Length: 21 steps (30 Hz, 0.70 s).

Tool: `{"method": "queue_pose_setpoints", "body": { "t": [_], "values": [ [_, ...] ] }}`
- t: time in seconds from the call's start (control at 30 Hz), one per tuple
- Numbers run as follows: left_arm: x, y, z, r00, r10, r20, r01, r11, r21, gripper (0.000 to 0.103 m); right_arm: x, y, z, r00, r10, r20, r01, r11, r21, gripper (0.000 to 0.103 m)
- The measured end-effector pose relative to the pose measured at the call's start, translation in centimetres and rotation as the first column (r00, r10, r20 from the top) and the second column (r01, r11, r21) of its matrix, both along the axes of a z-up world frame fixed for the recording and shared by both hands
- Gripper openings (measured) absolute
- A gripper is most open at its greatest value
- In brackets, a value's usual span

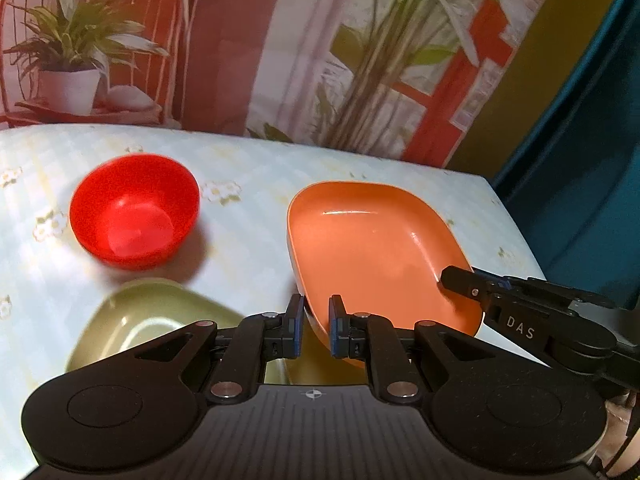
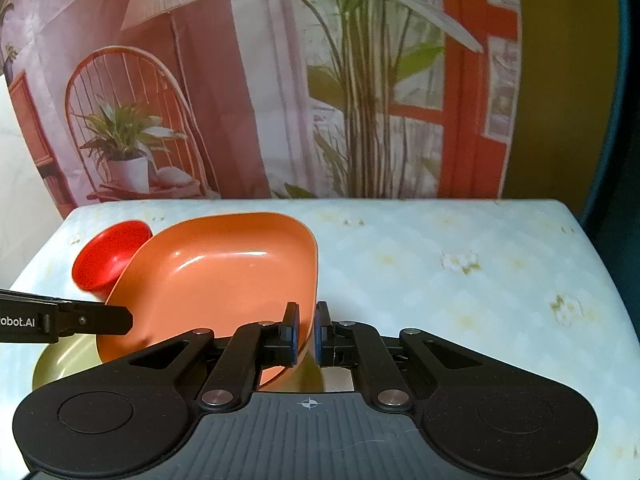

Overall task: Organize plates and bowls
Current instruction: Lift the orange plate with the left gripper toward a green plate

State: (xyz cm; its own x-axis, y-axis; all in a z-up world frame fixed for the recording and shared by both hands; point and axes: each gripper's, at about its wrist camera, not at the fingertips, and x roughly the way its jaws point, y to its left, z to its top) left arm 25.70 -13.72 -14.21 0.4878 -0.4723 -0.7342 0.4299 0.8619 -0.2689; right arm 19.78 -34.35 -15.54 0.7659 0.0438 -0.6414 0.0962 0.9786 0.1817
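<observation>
An orange squarish plate (image 1: pixel 372 240) is held tilted above the table by both grippers. My left gripper (image 1: pixel 318 326) is shut on its near rim. My right gripper (image 2: pixel 307 332) is shut on its right rim; the plate fills the left of the right wrist view (image 2: pixel 216 280). The right gripper's finger shows at the plate's right edge in the left wrist view (image 1: pixel 464 282), and the left gripper's finger shows at the left in the right wrist view (image 2: pixel 100 320). A green plate (image 1: pixel 148 316) lies on the table under the orange one (image 2: pixel 64 356). A red bowl (image 1: pixel 134 210) stands upright behind it (image 2: pixel 106 258).
The table (image 2: pixel 460 280) has a pale floral cloth; its right edge and far corner (image 1: pixel 500 200) are near. A printed backdrop with a plant and chair (image 2: pixel 128 148) hangs behind the table.
</observation>
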Motion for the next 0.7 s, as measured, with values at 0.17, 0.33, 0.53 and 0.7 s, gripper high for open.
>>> {"method": "queue_pose_setpoints", "body": {
  "t": [0.17, 0.33, 0.53, 0.7],
  "values": [
    [-1.9, 0.5, -0.7, 0.999, -0.036, 0.002, 0.036, 0.999, 0.001, 0.014, -2.8, 0.1, -1.1, 1.0, -0.008, -0.02, 0.009, 1.0, 0.002, 0.007],
    [-3.0, 0.6, -1.8, 0.998, -0.054, -0.007, 0.055, 0.998, 0.026, 0.015, -4.3, 0.7, -2.2, 0.999, -0.004, -0.044, 0.003, 1.0, -0.01, 0.007],
    [-3.5, 0.8, -2.6, 0.999, -0.05, -0.005, 0.051, 0.998, 0.049, 0.015, -4.9, 1.4, -3.3, 0.999, 0.007, -0.049, -0.008, 1.0, -0.02, 0.007],
    [-3.6, 0.7, -2.8, 0.999, -0.052, -0.005, 0.052, 0.997, 0.056, 0.015, -5.1, 1.7, -3.9, 0.999, 0.009, -0.047, -0.011, 0.999, -0.038, 0.007]
  ]
}}
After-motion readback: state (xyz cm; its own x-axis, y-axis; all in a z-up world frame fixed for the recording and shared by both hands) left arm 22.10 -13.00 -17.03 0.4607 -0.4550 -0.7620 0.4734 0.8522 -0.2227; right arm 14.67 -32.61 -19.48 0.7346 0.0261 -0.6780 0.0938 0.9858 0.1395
